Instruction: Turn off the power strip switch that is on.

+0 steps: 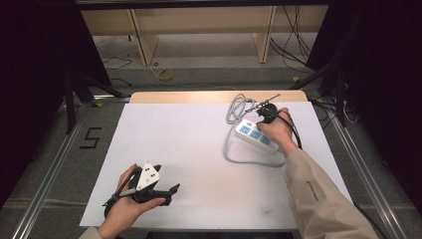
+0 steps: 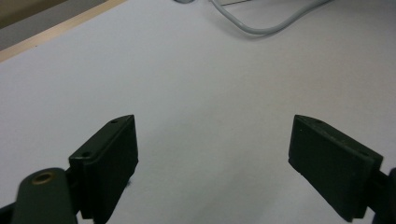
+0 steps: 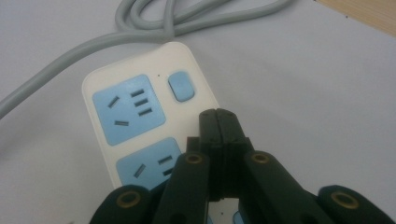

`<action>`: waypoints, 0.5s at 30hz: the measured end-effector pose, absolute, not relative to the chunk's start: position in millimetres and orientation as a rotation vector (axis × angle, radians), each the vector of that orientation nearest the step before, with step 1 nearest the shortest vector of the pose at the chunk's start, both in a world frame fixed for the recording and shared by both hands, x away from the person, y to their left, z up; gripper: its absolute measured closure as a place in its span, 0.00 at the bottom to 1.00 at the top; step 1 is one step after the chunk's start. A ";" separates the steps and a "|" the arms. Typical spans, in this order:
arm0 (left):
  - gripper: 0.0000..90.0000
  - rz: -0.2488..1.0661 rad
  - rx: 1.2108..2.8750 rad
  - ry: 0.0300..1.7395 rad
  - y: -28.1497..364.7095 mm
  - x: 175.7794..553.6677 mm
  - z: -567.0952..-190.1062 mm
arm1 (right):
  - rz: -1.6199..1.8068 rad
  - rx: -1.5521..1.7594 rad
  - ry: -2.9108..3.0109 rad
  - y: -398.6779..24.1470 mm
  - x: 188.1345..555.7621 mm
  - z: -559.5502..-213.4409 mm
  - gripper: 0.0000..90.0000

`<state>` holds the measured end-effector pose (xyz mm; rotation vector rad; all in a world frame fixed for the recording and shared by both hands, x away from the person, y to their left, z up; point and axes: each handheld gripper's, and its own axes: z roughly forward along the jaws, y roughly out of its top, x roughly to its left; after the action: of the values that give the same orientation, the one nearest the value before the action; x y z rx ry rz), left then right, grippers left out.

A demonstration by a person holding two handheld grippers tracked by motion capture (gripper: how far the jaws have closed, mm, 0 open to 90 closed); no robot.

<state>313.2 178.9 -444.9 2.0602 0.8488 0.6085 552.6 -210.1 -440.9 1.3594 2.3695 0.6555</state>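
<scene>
— Right gripper (image 3: pixel 219 122) first: what are its jaws doing?
— Pressed flat together, nothing between them. In the right gripper view the tips hover over the power strip (image 3: pixel 140 116), just below its blue switch (image 3: pixel 181 86) and beside the top socket (image 3: pixel 128 108). Whether they touch the casing, I cannot tell.
— And from above?
— The right hand (image 1: pixel 276 130) covers the near end of the power strip (image 1: pixel 251 133), with the gripper's black body above its far end.
— Where does the strip itself lie?
— On the white table sheet (image 1: pixel 199 164), at the far right part, set at a slant. Its grey cable (image 1: pixel 238 107) coils just beyond it and also loops round its near side.
— The other gripper?
— Left gripper (image 1: pixel 171 191) lies well apart from the power strip, toward the sheet's near left corner, held by the left hand (image 1: pixel 129 206). Its jaws stand wide apart with only bare sheet between them; from its own view, the grey cable (image 2: pixel 266 25) curves far ahead.
</scene>
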 end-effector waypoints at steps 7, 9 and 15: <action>0.17 0.605 2.067 0.846 178.7 312.7 -444.8 | 0.611 1.372 2.397 -208.6 555.7 -438.5 1.00; 0.17 0.608 2.066 0.845 178.7 312.9 -444.7 | 0.607 1.380 2.400 -208.2 556.4 -438.1 1.00; 0.17 0.605 2.064 0.846 178.3 312.5 -444.8 | 0.597 1.382 2.409 -207.8 557.8 -437.6 1.00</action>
<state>312.5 178.3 -444.8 2.0641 0.8459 0.6045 557.8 -207.8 -437.6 1.3818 2.4086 0.5966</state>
